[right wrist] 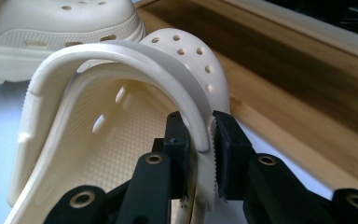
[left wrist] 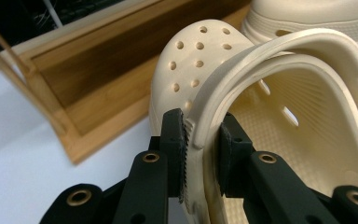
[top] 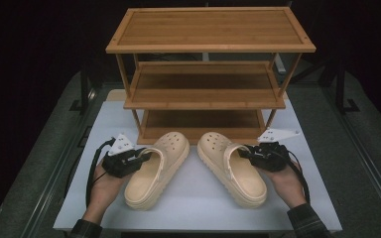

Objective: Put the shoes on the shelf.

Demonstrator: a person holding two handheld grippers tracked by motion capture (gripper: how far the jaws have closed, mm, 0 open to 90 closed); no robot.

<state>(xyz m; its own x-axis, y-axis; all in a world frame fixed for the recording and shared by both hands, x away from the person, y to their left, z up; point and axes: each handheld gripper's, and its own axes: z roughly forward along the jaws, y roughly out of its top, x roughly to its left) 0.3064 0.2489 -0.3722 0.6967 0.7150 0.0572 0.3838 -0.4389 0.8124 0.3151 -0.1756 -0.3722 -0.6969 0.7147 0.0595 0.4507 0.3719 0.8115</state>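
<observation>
Dark room, white table (top: pixel 198 198), bamboo shoe rack (top: pixel 206 74) at the back. We've got each clog pinched by its outer wall and strap: left gripper (top: pixel 138 157) on the left clog (top: pixel 156 171), right gripper (top: pixel 247 151) on the right clog (top: pixel 233 168), both just before the bottom shelf, probably headed there. No readable branding anywhere.

Two cream foam clogs with holes on the toe caps: the left clog (top: pixel 158 168) and the right clog (top: pixel 232 167) stand upright, toes angled toward each other, near the rack's lowest shelf.
</observation>
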